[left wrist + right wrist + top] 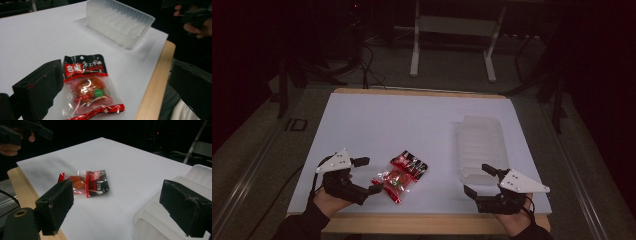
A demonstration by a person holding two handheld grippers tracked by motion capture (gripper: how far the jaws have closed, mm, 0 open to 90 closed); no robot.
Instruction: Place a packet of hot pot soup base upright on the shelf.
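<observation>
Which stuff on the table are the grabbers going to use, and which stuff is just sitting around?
Probably for the job:
- snack packet, on the white sheet beside the open left gripper
- clear tray, just ahead of the open right gripper

Just around:
- metal stand on the floor behind the table
- cables on the floor
</observation>
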